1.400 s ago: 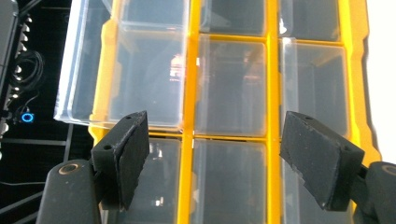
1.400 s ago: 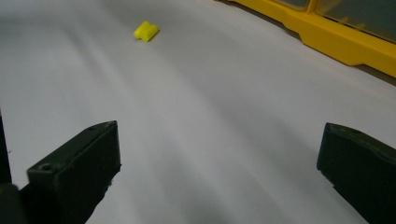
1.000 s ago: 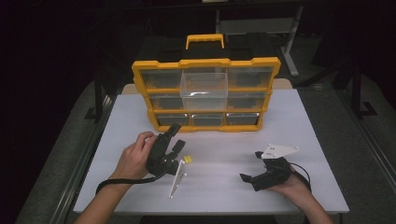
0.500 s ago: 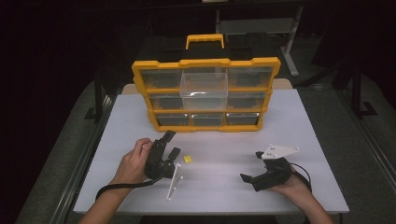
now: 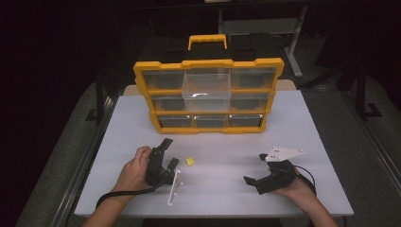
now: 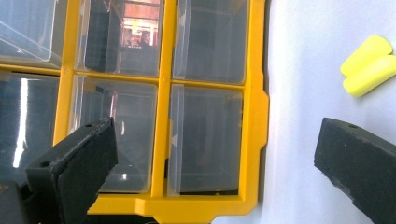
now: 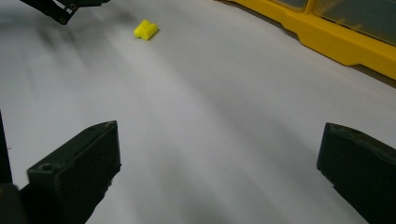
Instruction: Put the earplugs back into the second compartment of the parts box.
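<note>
Two small yellow foam earplugs (image 5: 190,161) lie side by side on the white table (image 5: 302,123). My left gripper (image 5: 170,152) rests just left of them, tilted on its side, open and holding nothing. In the left gripper view the earplugs (image 6: 369,65) sit beyond the right jaw, apart from it, with my left gripper (image 6: 215,158) facing the organizer. My right gripper (image 5: 254,168) lies open on the table at the near right, far from the earplugs (image 7: 146,29), and my right gripper (image 7: 219,163) has bare table between its jaws.
A yellow organizer (image 5: 208,94) with clear drawers stands upright at the back of the table, its handle on top. One clear drawer (image 5: 206,87) in the upper middle is pulled out. Its yellow frame (image 6: 163,116) and base (image 7: 327,32) show close by.
My left gripper has drawn back to the left and toward the table's near edge, away from the earplugs, which stay where they were. The right gripper has not moved.
</note>
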Action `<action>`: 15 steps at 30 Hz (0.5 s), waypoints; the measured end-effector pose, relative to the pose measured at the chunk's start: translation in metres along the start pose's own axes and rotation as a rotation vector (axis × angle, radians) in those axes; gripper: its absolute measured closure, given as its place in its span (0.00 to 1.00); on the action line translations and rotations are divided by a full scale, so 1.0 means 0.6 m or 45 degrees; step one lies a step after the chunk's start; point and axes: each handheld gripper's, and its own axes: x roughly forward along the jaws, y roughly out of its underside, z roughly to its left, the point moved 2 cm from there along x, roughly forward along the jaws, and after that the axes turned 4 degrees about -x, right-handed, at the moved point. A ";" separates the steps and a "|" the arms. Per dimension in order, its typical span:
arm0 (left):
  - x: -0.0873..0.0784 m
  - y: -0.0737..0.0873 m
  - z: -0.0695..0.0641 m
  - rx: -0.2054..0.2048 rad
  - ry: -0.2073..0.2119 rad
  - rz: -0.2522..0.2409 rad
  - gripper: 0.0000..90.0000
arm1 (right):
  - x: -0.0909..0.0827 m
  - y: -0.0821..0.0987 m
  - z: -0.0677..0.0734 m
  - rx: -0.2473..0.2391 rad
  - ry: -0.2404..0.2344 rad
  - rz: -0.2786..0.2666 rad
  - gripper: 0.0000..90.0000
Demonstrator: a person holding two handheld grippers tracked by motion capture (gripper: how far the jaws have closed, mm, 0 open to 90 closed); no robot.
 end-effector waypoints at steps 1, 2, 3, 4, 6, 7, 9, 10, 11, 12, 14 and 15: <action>0.000 0.000 0.000 -0.001 0.002 0.002 0.00 | 0.000 0.000 0.000 -0.001 0.000 0.000 0.00; 0.000 0.000 -0.001 -0.008 0.006 0.001 0.00 | 0.001 0.000 0.000 -0.001 -0.001 -0.001 0.00; 0.000 0.000 -0.002 -0.012 0.008 0.002 0.00 | 0.001 -0.001 0.001 -0.001 -0.003 0.001 0.00; 0.000 0.000 -0.002 -0.019 0.013 0.004 0.00 | 0.001 -0.001 0.002 -0.001 -0.003 0.001 0.00; 0.000 0.000 -0.001 -0.037 0.015 0.001 0.00 | 0.001 -0.002 0.002 0.001 -0.005 -0.001 0.00; 0.001 0.001 0.000 -0.052 0.019 0.005 0.00 | 0.001 -0.002 0.002 0.003 -0.003 -0.002 0.00; 0.000 0.002 0.003 -0.058 0.025 0.013 0.00 | 0.000 -0.001 0.001 0.007 0.000 -0.004 0.00; 0.000 0.002 0.004 -0.086 0.029 0.008 0.00 | 0.000 -0.001 0.000 0.005 0.001 -0.003 0.00; 0.000 0.003 0.006 -0.096 0.035 0.008 0.00 | 0.000 -0.001 0.001 0.007 0.003 -0.003 0.00; 0.000 0.003 0.007 -0.117 0.046 0.010 0.00 | 0.000 -0.001 0.001 0.008 0.002 -0.003 0.00; 0.000 0.004 0.011 -0.181 0.062 0.007 0.00 | 0.000 0.000 0.001 0.005 0.002 0.003 0.00; 0.000 0.005 0.014 -0.216 0.073 0.008 0.00 | 0.000 0.001 0.001 0.007 0.002 0.004 0.00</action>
